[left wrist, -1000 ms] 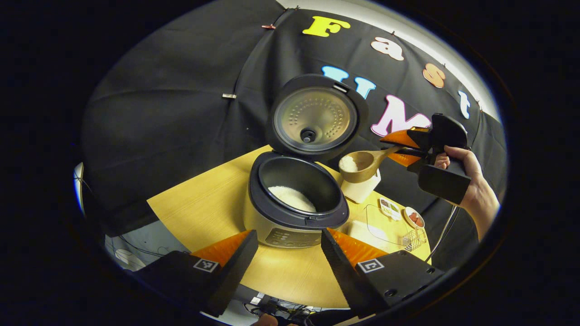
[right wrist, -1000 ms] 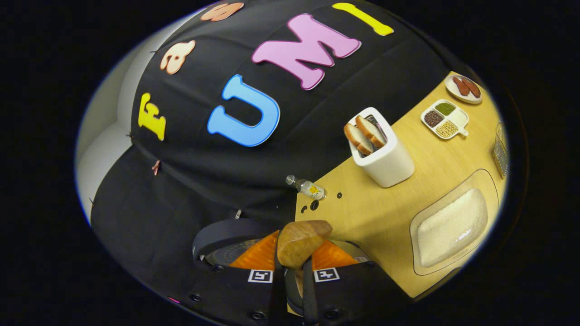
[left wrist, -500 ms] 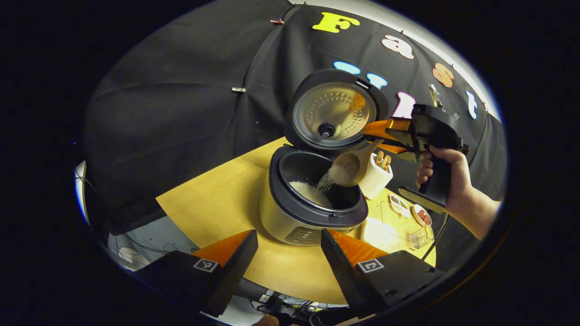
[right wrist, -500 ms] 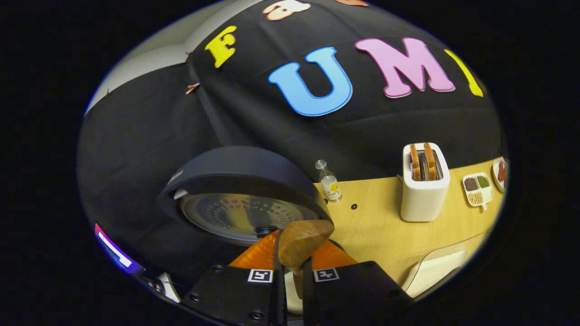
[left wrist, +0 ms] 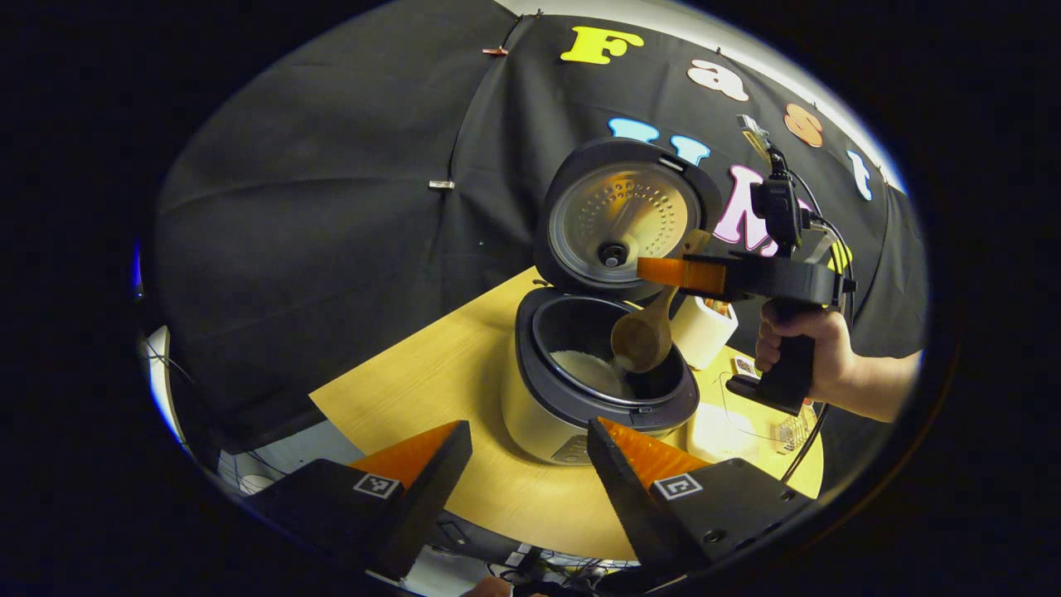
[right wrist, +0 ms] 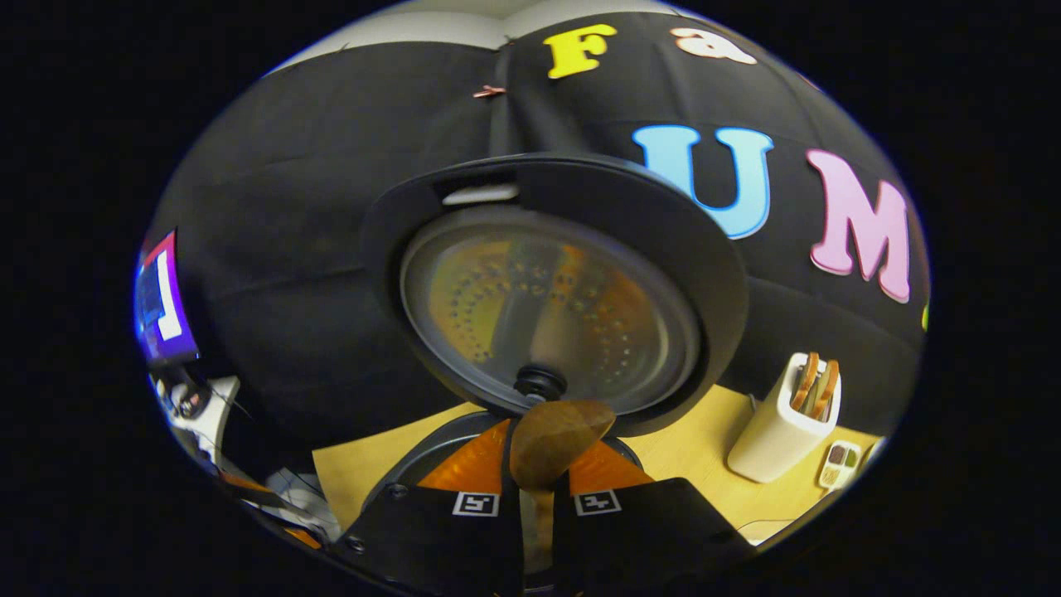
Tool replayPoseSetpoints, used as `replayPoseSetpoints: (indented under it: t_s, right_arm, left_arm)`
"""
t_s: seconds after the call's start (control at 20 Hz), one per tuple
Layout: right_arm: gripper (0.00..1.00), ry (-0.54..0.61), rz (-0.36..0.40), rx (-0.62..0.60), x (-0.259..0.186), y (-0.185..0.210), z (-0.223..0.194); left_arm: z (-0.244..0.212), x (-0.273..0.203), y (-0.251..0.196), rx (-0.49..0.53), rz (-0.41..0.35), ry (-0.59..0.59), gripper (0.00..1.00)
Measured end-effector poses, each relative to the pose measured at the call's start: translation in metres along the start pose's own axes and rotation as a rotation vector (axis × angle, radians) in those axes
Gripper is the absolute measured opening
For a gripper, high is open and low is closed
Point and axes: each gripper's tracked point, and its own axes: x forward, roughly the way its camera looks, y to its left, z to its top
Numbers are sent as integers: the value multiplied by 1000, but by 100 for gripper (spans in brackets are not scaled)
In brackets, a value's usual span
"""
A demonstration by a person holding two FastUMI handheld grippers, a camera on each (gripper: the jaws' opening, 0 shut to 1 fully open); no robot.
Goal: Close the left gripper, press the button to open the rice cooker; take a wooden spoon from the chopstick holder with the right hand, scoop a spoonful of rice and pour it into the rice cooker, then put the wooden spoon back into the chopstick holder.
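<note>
right gripper (left wrist: 663, 271) clamped on wooden spoon (left wrist: 642, 338) handle | bowl tipped down inside open rice cooker (left wrist: 601, 390) (rice in pot) | left gripper (left wrist: 529, 448) fingers spread, nothing held, near cooker front

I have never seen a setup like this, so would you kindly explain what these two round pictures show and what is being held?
A person holds a pair of handheld tongs in each hand, and each carries a fisheye camera looking along its own fingers. In the left gripper view, the left tongs stand open in front of the rice cooker, whose lid is up, on a wooden table. Farther off, a hand holds the right tongs, shut on a wooden spoon tipped over the pot, which has rice in it. The right gripper view looks past that spoon at the lid's underside; a white toaster stands to its right.
</note>
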Motion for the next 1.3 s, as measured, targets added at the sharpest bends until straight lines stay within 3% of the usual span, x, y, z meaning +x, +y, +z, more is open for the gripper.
replayPoseSetpoints:
  t_s: [0.25,0.45,0.6,0.65,0.75,1.05,1.3]
  right_arm:
    - [18,-4,68,-159,-7,25,-13]
    - [18,-25,48,7,-21,17,6]
    - [18,-109,-1,156,-47,-11,44]
    - [14,-138,-15,204,-60,-21,55]
    - [18,-182,-45,286,-82,-43,70]
    - [18,-193,-212,454,-164,-135,59]
    - [18,-205,-453,533,-250,-239,20]
  left_arm:
    - [-2,-4,-2,-7,5,-6,95]
    - [2,-9,-5,11,12,-26,95]
    - [4,-12,-15,22,6,-37,95]
    - [5,-12,-19,21,1,-40,95]
    - [6,-13,-27,26,-10,-43,95]
    - [10,-7,-72,72,-71,-51,95]
    - [15,2,-120,102,-161,-51,95]
